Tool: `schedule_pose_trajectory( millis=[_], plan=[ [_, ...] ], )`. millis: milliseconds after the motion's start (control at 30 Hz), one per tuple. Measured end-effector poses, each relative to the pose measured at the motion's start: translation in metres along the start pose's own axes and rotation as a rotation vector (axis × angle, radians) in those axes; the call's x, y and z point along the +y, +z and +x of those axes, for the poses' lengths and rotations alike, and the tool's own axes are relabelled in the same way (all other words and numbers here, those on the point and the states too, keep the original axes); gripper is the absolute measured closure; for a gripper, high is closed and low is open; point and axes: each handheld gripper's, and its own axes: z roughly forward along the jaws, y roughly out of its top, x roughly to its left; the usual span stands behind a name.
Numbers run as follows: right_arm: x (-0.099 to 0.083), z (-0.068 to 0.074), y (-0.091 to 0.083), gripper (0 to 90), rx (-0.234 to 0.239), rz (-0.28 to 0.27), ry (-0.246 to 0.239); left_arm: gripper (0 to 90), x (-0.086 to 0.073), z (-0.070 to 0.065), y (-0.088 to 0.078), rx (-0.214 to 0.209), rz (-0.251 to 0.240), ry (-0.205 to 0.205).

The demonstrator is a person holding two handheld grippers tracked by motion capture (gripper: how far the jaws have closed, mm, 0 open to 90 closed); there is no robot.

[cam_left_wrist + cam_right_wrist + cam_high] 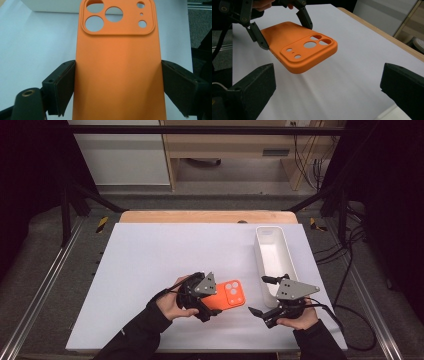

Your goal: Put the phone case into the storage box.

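Light, slightly flexible and probably grippy, the orange soft-plastic phone case (227,296) at lower centre of the high view is clamped by its long edges in the left gripper (209,307), lifted off the sheet, while the right gripper (264,297) gapes empty beside it.

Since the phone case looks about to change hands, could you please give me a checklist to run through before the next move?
1. Left gripper clamped on both long sides of the orange phone case: ok.
2. Case lifted off the white table: ok.
3. Right gripper open, nothing between its jaws: ok.
4. Camera end of the case free to grab: ok.
5. White bin empty: cannot tell.
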Motion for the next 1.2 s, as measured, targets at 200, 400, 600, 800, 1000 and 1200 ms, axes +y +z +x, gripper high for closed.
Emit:
schedule_pose_trajectory(
  millis=[200, 400, 600, 800, 1000, 1200],
  plan=[
    [0.001, 0.005, 0.004, 0.7, 0.019, 0.021, -0.021, 15.6, 0.000, -0.001, 0.001, -0.002, -0.003, 0.012],
    [0.002, 0.011, 0.009, 1.4, 0.035, 0.035, -0.059, 15.6, 0.001, -0.003, 0.003, -0.002, 0.003, 0.026],
    [0.002, 0.014, 0.011, 1.6, 0.058, 0.036, -0.070, 15.6, 0.001, -0.005, 0.003, -0.012, -0.012, 0.042],
    [0.002, 0.016, 0.013, 1.6, 0.066, 0.040, -0.085, 15.6, 0.002, -0.008, 0.005, -0.014, -0.009, 0.064],
    [0.002, 0.020, 0.016, 1.7, 0.082, 0.049, -0.117, 15.6, 0.003, -0.010, 0.006, -0.015, -0.010, 0.080],
    [0.000, 0.022, 0.018, 1.8, 0.085, 0.045, -0.138, 15.6, 0.004, -0.012, 0.006, -0.030, -0.015, 0.090]
  ],
)
